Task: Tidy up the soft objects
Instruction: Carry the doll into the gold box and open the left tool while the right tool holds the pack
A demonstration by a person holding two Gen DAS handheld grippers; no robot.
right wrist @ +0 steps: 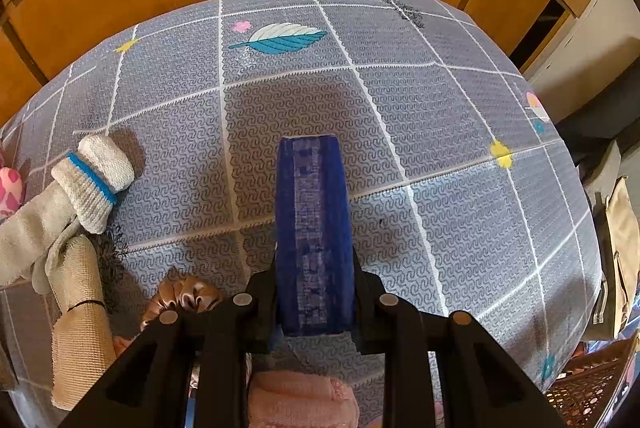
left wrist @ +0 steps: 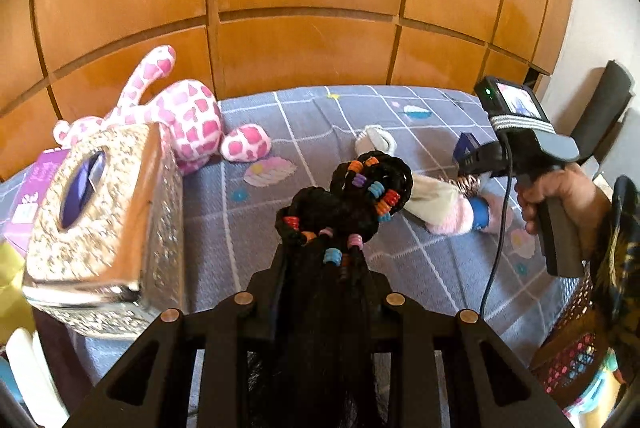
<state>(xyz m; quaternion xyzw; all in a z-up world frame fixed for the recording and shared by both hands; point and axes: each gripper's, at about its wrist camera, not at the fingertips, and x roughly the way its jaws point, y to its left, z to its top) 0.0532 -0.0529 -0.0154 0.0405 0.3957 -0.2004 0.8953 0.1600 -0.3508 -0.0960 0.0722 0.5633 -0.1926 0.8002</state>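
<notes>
Item 1. Left claw: closed on a black braided hairpiece strung with coloured beads. The coiled braid stands beyond the claw tips, above the bed, just right of the glittery tissue box.

Item 2. Right claw: closed on a dark blue folded cloth held edge-up over the bed cover, right of the tissue box and well apart from it.

Item 3. Loose soft things on the bed: a pink giraffe plush behind the tissue box; a white sock with a blue band; beige cloths; a pink fluffy cloth under the right claw.

Risks, as judged:
- The braid is gripped only along its lower run. The heavy beaded coil could swing, work loose and drop, or catch the tissue box beside it.
- Loose strands may snag in the claw on release.
- The blue cloth is pinched at one end and could unfold or slip if tilted.

View differences:
- The left wrist view alone shows the tissue box, the plush, the hairpiece and the person's hand on the right handle.
- The right wrist view alone shows the blue cloth's full length, the banded sock and a brown scrunchie.
</notes>
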